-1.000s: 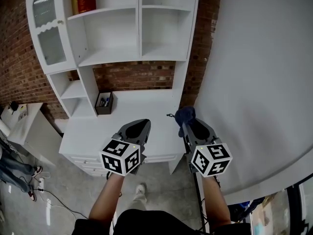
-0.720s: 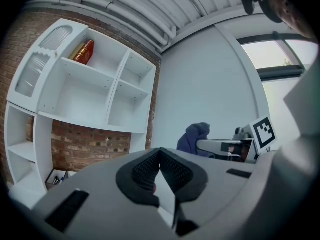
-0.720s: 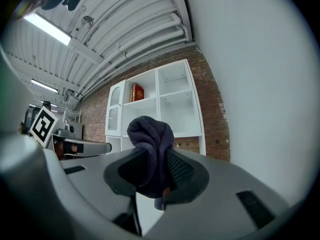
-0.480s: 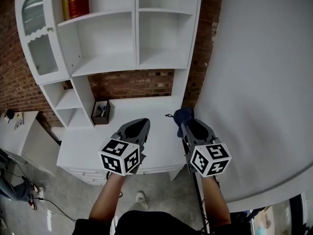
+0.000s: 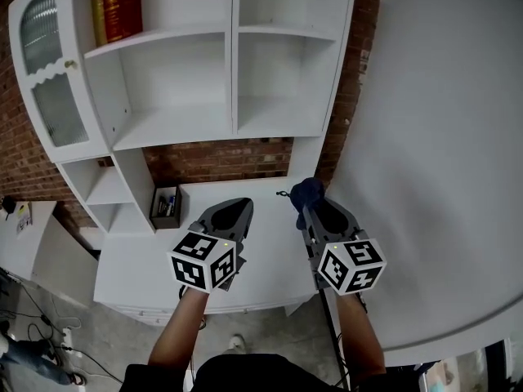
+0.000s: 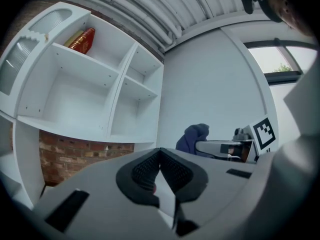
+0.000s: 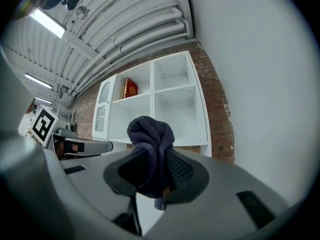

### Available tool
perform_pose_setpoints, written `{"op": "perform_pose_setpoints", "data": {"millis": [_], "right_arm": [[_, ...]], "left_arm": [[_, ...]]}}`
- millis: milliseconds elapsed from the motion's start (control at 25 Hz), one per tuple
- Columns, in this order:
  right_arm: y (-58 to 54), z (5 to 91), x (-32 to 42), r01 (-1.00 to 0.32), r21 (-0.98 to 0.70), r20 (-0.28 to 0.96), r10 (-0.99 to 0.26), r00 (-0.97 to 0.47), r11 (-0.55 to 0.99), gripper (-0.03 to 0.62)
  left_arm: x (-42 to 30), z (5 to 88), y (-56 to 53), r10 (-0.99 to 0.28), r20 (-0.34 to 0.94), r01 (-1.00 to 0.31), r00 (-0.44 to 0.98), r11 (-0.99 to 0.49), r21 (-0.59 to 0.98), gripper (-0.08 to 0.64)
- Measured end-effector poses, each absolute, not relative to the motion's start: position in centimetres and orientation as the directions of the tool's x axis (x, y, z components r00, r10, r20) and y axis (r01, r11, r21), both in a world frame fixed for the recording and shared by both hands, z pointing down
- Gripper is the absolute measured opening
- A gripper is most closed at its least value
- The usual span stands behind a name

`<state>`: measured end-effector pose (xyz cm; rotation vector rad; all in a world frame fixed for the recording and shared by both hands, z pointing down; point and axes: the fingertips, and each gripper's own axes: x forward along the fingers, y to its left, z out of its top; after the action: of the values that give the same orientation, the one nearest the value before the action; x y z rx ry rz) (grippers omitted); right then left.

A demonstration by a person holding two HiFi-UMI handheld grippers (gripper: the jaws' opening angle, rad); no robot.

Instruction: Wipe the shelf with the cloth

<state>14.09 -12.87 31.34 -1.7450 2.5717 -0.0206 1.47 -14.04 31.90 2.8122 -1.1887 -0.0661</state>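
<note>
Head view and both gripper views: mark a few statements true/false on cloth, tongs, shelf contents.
1. The right tongs are shut on the dark blue bunched cloth. True.
2. The left tongs hold a second cloth. False: they are shut with nothing between them.
3. The red-spined books stand in the top left open compartment of the white shelf unit. True.
4. The small black box sits in the top right compartment. False: it sits on the white desk top, at its left.
</note>
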Motion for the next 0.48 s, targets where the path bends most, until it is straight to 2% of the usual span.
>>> {"op": "perform_pose_setpoints", "data": {"millis": [480], "right_arm": [[-20.6, 30.0, 10.8, -0.943, -0.032, -0.039, -0.943, -0.330, 0.331, 0.109]], "left_arm": [[-2.0, 31.2, -22.0, -0.691, -0.017, -0.686, 0.723, -0.721, 0.100, 0.017]]}}
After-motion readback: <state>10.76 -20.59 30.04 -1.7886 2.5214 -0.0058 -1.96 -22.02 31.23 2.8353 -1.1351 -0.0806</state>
